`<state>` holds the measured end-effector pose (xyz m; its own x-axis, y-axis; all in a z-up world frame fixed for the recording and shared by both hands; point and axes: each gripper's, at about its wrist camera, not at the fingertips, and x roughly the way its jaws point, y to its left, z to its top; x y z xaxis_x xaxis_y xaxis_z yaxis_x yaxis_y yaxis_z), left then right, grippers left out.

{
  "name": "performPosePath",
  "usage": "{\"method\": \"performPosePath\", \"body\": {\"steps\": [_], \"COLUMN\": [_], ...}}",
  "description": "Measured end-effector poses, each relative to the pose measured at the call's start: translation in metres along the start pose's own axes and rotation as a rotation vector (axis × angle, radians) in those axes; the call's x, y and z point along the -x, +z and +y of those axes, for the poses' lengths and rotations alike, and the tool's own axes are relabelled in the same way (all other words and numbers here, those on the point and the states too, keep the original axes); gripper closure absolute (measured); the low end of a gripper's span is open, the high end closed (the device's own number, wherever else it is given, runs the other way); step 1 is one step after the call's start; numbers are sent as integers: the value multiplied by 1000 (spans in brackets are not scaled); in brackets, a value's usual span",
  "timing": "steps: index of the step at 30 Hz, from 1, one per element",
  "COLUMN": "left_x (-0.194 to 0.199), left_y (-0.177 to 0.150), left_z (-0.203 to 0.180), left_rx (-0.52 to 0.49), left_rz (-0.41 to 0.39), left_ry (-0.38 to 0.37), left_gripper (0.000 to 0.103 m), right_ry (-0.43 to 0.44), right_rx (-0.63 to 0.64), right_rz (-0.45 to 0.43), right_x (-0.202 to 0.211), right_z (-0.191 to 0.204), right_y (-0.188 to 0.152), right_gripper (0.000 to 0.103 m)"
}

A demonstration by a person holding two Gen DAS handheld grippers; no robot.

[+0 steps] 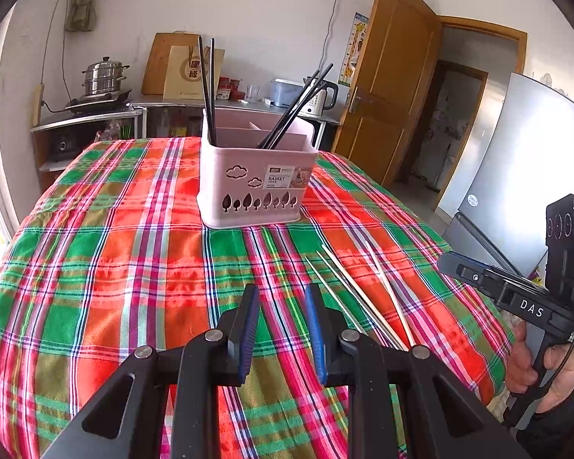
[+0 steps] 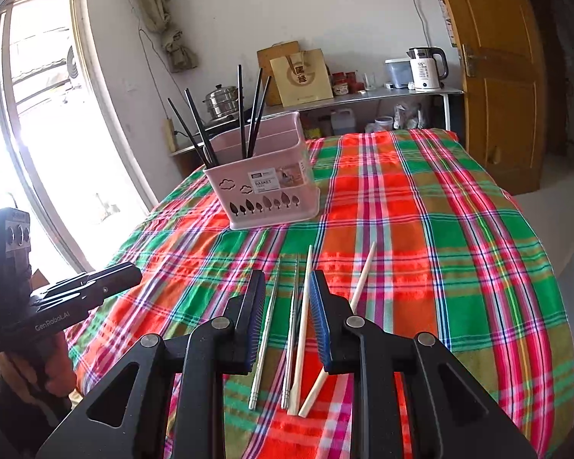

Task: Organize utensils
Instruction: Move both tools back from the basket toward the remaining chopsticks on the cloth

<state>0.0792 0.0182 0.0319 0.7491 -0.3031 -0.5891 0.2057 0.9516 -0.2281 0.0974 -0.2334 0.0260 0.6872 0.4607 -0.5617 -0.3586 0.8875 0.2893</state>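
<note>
Pink basket (image 1: 254, 176) holds black chopsticks (image 1: 289, 109); steel and wooden chopsticks (image 2: 300, 329) lie on the plaid tabletop (image 2: 440, 248) beneath my right gripper (image 2: 287, 317), left gripper (image 1: 283, 325) alongside — fingers parted, gripping nothing.

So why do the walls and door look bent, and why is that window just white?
Left wrist view: the fisheye lens bows the door and darkens the corners. Right wrist view: daylight overexposes the window, washing out its detail, while the tablecloth stays sharp and evenly lit.

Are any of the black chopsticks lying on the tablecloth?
No, the black chopsticks all stand in the pink basket.
</note>
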Motion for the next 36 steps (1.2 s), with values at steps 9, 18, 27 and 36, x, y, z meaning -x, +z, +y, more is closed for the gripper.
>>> {"method": "performPosePath", "body": {"steps": [9, 18, 27, 36], "left_x": [-24, -61, -92, -129], "left_y": [-7, -3, 1, 6], "left_z": [-8, -17, -31, -32], "left_rx": [19, 57, 59, 84], "left_rz": [72, 151, 212, 275], "left_ry": [-25, -66, -82, -73], "left_gripper": [79, 79, 79, 79], "right_ry": [-11, -38, -66, -51], "right_rx": [18, -6, -37, -41], "right_rz": [30, 56, 111, 117], "right_x": [-8, -14, -29, -35], "right_z": [0, -12, -26, -26], "right_y": [-10, -12, -17, -14], "right_gripper": [79, 79, 79, 79]}}
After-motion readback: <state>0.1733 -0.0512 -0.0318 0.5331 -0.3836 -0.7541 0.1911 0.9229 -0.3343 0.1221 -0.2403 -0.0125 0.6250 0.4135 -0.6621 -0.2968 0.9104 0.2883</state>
